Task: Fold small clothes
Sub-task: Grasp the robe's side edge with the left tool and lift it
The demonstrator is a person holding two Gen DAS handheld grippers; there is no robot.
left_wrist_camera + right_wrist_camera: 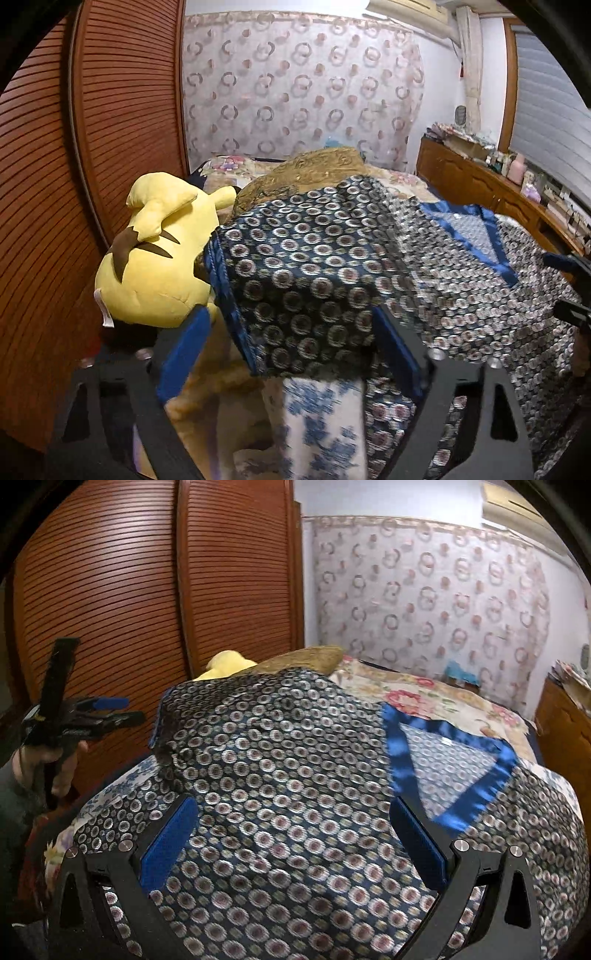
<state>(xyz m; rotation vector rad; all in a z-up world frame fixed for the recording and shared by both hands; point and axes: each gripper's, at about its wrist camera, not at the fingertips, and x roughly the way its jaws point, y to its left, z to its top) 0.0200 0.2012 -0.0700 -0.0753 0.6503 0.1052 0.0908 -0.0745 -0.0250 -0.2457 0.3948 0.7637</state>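
Note:
A navy garment with a ring pattern and a shiny blue V-neck trim lies spread on the bed. In the left wrist view its sleeve lies between the wide-apart jaws of my left gripper, which is open just above it. My right gripper is open over the garment's body, the neck trim by its right finger. The left gripper also shows in the right wrist view, held in a hand at the far left.
A yellow plush toy lies at the bed's left edge next to the sleeve. A gold cushion lies behind the garment. Wooden slatted wardrobe doors stand at left. A cluttered wooden dresser runs along the right.

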